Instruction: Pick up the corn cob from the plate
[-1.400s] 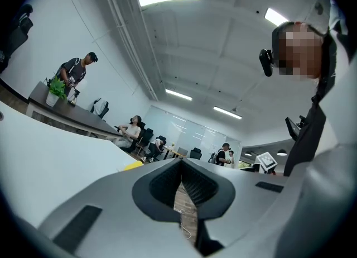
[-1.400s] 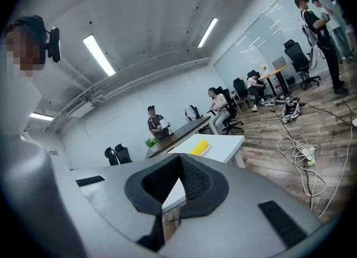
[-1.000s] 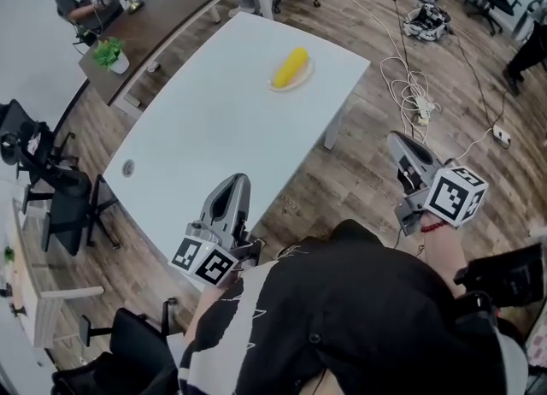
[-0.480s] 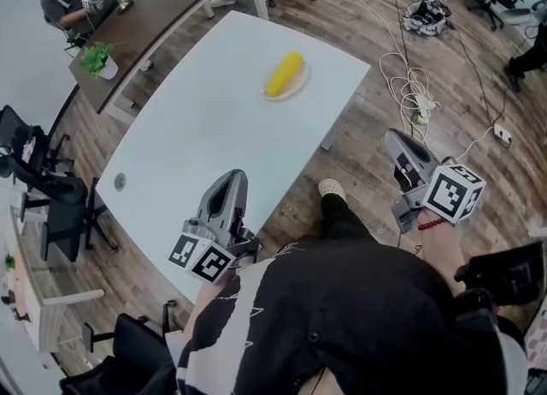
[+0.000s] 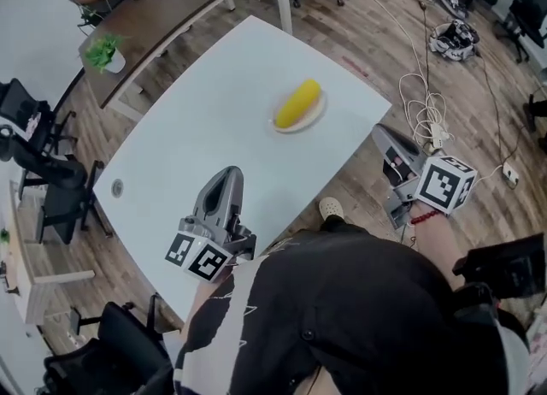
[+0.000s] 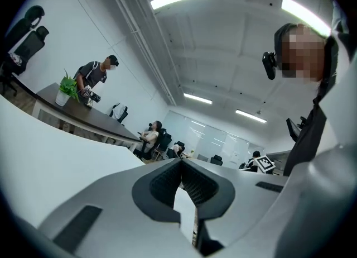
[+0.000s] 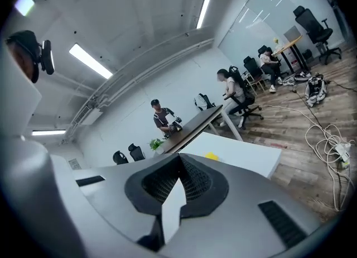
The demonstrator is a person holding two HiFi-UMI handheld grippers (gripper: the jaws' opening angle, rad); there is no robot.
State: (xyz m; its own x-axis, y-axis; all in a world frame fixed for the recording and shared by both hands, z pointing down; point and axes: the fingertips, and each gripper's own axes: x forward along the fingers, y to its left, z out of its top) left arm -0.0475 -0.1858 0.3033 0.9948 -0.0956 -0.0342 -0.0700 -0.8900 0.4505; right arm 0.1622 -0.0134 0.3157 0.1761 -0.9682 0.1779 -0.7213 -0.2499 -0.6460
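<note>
the corn cob [image 5: 299,103] lies on the plate [image 5: 318,116] on the white table [image 5: 197,145], right of centre in the upper half of the head view. the left gripper [image 5: 227,176] is over the table's near edge, lower centre-left, jaws closed, nothing between them. the right gripper [image 5: 380,132] is at centre right, over the wood floor [image 5: 359,188], jaws closed, empty. both grippers are well apart from the corn cob.

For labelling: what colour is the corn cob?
Yellow; the corn cob shows best in the head view.

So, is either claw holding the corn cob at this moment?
No, the corn cob lies untouched on its plate on the table.
</note>
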